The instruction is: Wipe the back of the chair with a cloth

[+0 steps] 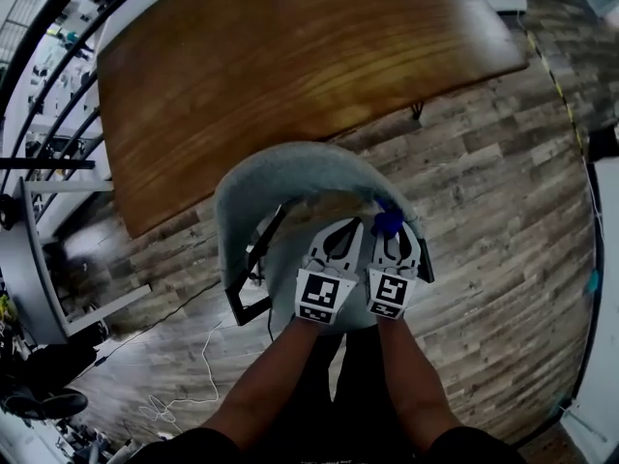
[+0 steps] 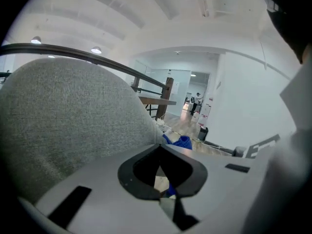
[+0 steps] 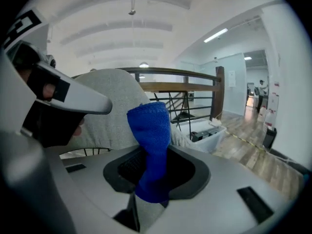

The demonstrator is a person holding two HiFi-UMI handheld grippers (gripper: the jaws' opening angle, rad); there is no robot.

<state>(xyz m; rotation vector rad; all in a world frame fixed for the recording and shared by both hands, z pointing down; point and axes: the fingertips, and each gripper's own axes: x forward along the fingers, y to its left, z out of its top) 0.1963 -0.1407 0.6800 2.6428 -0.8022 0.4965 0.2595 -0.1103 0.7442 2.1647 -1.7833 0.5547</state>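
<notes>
The chair's grey fabric back [image 1: 280, 174] curves in front of me, with its seat under both grippers. My right gripper [image 1: 391, 240] is shut on a blue cloth [image 1: 388, 223], which sticks up from between the jaws [image 3: 152, 130], close to the inner right side of the back. My left gripper [image 1: 338, 238] sits right beside it, shut with nothing in it. In the left gripper view the chair back [image 2: 63, 126] fills the left side, and the blue cloth [image 2: 183, 142] shows just past the left gripper [image 2: 160, 148]. The chair back [image 3: 114, 106] stands behind the cloth in the right gripper view.
A large wooden table [image 1: 290, 56] stands just beyond the chair. White cables [image 1: 189, 394] lie on the wood-plank floor at the lower left. A dark railing [image 3: 165, 72] and a white box [image 3: 207, 130] are farther off.
</notes>
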